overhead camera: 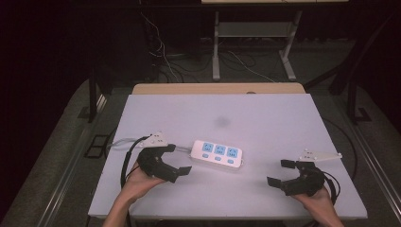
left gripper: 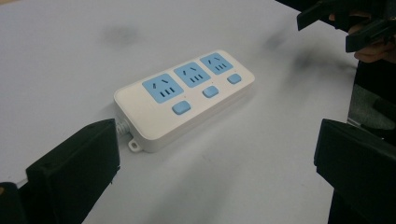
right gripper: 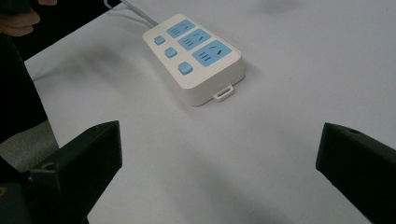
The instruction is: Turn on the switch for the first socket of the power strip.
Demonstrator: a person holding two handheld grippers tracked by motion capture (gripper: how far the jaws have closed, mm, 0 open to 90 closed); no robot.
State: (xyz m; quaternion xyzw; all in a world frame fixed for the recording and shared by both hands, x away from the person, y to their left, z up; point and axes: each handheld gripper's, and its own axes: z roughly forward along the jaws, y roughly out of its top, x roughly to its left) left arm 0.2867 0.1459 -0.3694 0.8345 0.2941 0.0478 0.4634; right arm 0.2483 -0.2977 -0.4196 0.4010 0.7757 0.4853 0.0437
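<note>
Strip (overhead camera: 217, 154) flat at table (overhead camera: 265, 118) centre, cord exiting 9 o'clock. Left gripper (overhead camera: 182, 159) and right gripper (overhead camera: 278, 171) released, empty. Risk: strip skids if pushed one-sided.

Smooth white plastic power strip (left gripper: 184, 100) on matt table (overhead camera: 283, 127).

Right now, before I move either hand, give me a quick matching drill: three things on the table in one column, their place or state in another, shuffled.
Things:
1. power strip
2. left gripper
3. right gripper

Places or states:
A. open, beside the strip's cable end
B. open, apart from the strip, near the table's right edge
C. flat on the white table, three blue sockets up

Pairs: 1-C, 2-A, 3-B
</note>
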